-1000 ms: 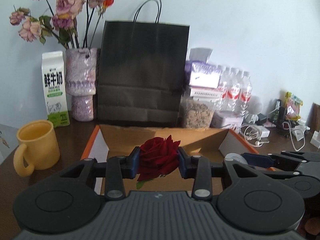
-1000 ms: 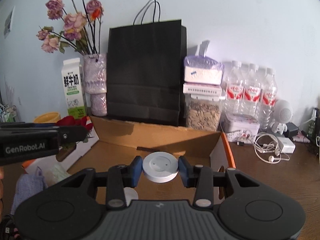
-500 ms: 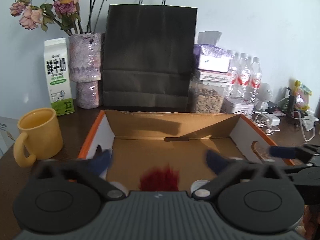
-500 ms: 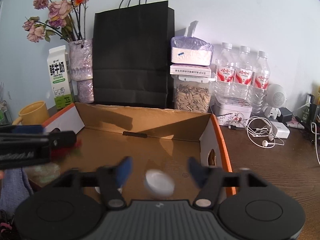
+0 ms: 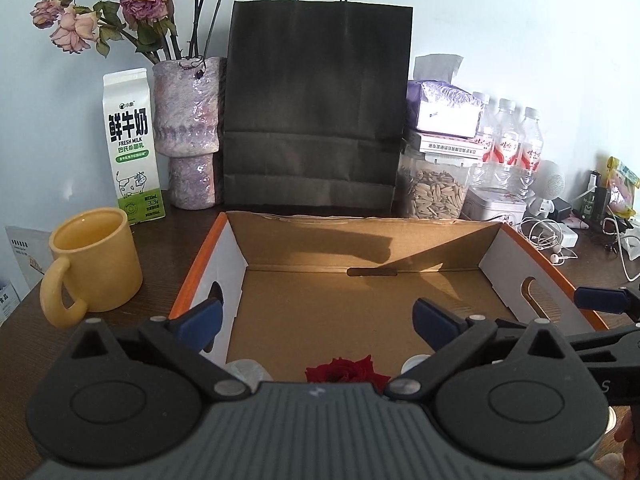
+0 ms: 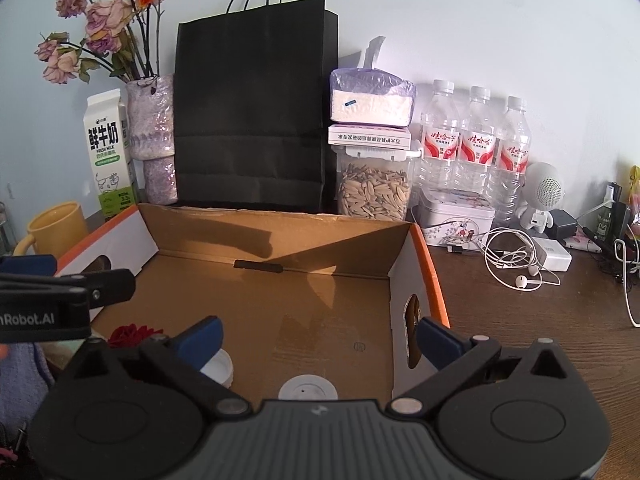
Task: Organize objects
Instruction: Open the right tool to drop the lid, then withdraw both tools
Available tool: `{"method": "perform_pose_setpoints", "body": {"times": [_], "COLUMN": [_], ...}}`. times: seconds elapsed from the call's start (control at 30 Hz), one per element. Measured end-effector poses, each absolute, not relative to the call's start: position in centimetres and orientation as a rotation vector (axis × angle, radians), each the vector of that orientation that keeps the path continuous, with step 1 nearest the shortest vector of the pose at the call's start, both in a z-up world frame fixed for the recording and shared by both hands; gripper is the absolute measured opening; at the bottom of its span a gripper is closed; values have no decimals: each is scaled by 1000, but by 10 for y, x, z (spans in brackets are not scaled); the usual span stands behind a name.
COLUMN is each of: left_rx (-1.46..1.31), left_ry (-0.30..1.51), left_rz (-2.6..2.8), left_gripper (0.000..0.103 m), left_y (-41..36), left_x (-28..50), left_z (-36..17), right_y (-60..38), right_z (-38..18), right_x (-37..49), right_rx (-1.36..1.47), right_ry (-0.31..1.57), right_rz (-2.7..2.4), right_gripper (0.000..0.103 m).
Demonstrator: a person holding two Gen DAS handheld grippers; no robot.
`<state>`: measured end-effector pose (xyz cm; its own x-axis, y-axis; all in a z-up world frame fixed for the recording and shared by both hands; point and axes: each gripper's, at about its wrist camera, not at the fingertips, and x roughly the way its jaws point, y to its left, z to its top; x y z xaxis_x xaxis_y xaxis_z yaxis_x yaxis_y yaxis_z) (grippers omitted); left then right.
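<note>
The red rose (image 5: 347,369) lies on the floor of the open cardboard box (image 5: 360,240), at the near edge, just below the left gripper (image 5: 316,314); nothing sits between that gripper's blue pads, which stand spread wide and clear of the flower. In the right wrist view the same rose (image 6: 130,334) shows at the near left of the box floor, and a white round disc (image 6: 307,389) lies flat on the cardboard directly beneath the right gripper (image 6: 318,334) — its jaws have just been opening and now stand wide apart, with the disc below them and untouched by the pads. A white jar lid (image 6: 218,368) rests just beside that gripper's left pad, on the box floor too. The box has orange-edged side walls with handle cut-outs and sits on a dark wooden table (image 6: 540,320). Behind it stands a black paper bag (image 5: 318,108), with a purple vase of dried roses (image 5: 188,132) and a milk carton (image 5: 132,146) to its left, and a yellow mug (image 5: 96,264) nearer the camera. To the bag's right are a clear jar of seeds (image 6: 374,188) under stacked packets, three water bottles (image 6: 476,140), a floral tin (image 6: 456,214) and tangled white earphones (image 6: 516,264) — all outside the box.
</note>
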<state>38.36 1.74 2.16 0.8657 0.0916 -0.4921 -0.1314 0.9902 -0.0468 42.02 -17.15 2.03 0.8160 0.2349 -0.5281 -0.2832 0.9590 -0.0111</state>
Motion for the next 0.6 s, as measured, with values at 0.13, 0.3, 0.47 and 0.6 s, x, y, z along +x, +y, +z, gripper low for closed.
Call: {"method": "perform_pose_setpoints", "body": {"times": [0.13,0.3,0.47,0.6], "left_rx": [-83,-84,-86,-85], "left_ry": [505,497,471,458], "left_rz": [117,113,113,127], "left_gripper": [103,103,103,103], "left_y": [18,17,17,18], "left_x": [382,380,371,360], "left_z": [23,26,34,40], "right_y": [-172,-173,-174,-176], "right_z": [21,24,31,37], "right_x": [420,417,410,400], "right_rx": [-90,-91,-94,-95], "right_ry": [547,534,513,498], "right_rz": [278,276,279,278], "right_gripper": [103,103,103,103]}}
